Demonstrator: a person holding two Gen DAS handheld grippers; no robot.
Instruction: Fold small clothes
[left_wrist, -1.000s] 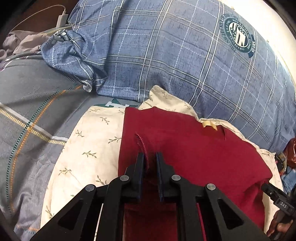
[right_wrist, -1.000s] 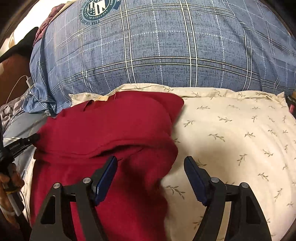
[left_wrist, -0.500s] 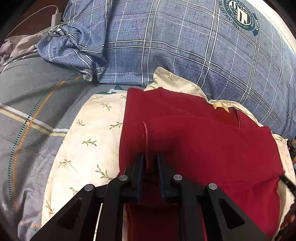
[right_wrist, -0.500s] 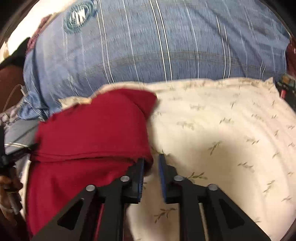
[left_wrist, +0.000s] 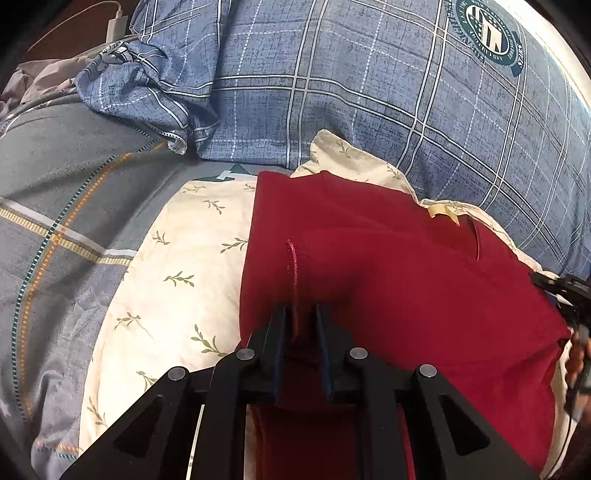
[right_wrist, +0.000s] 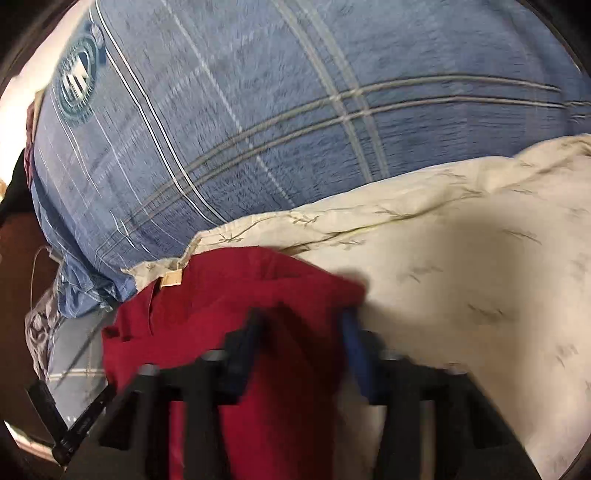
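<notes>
Meanwhile, on a cream leaf-print pillow (left_wrist: 173, 280) set against a blue plaid pillow (left_wrist: 369, 92), a red garment (left_wrist: 406, 295) lies partly folded, its tan neck label (left_wrist: 441, 212) turned up near the far edge. Nearly shut, the left gripper (left_wrist: 301, 317) pinches a raised ridge of the red cloth along a stitched hem. Blurred in its own view, the right gripper (right_wrist: 303, 325) has just been closing, and red fabric fills the gap between its blue-padded fingers (right_wrist: 351, 332) at the garment's right edge.
</notes>
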